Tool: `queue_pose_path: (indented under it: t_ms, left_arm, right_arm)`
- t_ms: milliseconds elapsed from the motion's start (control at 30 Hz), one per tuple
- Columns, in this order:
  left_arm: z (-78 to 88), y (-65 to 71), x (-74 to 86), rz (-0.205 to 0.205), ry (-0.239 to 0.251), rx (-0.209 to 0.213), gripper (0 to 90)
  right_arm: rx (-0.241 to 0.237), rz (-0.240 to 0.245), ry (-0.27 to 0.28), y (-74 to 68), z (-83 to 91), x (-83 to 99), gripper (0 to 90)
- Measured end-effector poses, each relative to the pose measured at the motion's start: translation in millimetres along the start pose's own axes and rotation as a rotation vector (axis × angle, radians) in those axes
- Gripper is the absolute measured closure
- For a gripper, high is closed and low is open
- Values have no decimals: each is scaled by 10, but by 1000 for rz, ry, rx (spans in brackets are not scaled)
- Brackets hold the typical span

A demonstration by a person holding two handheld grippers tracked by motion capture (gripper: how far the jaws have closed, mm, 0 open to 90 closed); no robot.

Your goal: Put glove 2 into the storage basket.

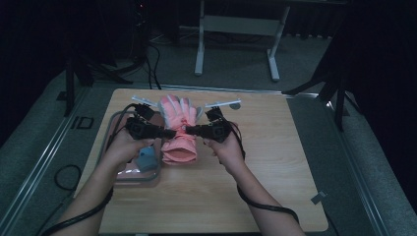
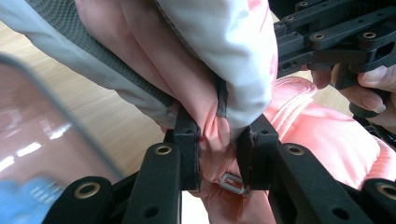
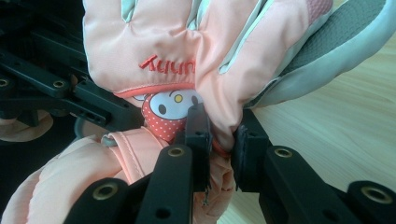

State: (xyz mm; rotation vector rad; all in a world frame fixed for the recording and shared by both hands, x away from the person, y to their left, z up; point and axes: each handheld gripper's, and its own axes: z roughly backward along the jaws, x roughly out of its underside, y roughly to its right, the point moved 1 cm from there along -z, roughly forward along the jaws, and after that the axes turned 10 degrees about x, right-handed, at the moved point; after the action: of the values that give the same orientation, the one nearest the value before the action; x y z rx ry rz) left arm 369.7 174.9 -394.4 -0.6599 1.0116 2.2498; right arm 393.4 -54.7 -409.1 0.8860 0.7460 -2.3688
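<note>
Pinching the pink glove (image 1: 178, 129) at mid-table from both sides: left gripper (image 1: 169, 133) and right gripper (image 1: 188, 130) each clamped on fabric. Best to lift evenly, keep tension gentle, avoid snagging the buckle (image 2: 230, 181).

Dim, murky high view with dark surroundings; brighter gripper views, soft blur close up, faint tabletop (image 1: 275, 162) glare

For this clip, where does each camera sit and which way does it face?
High view: above the person's side, looking forward and down at the table; forearms, hands, both grippers around the pink glove.
Left gripper view: rides the left gripper, looking along jaws pinching the glove.
Right gripper view: rides the right gripper, jaws also pinching it.
Both gripper views share the glove and the opposite gripper.
</note>
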Motion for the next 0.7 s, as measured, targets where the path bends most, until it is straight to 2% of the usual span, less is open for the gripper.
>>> queue_pose_path:
  t_ms: [67,200,233,333,367,500,533,600,667,700]
  left_arm:
    - [124,-40,31,7,5,-12,722]
    - [381,-131,118,25,12,-33,722]
    - [445,-158,145,29,13,-38,721]
    - [632,-275,253,47,10,-50,721]
    - [653,-293,269,49,9,-52,721]
    - [749,-460,410,70,-5,-67,721]
    - [755,-517,457,77,-8,-70,721]
    - [751,-602,522,92,-10,-69,721]
    - [740,-701,598,109,-16,-65,720]
    - [729,-751,636,121,-18,-60,720]
  right_arm:
    - [-4,7,-1,-51,-36,-30,787]
    - [-27,20,-2,-258,-194,-136,787]
    - [-43,28,-4,-365,-286,-178,787]
    - [-52,35,-5,-469,-385,-209,788]
    - [-58,40,-11,-541,-467,-222,787]
    - [-72,38,-25,-654,-681,-208,788]
    - [-74,37,-39,-691,-820,-177,788]
    - [-73,38,-43,-700,-865,-163,788]
    - [-75,29,-63,-718,-1040,-102,787]
    - [-75,29,-63,-718,-1040,-102,787]
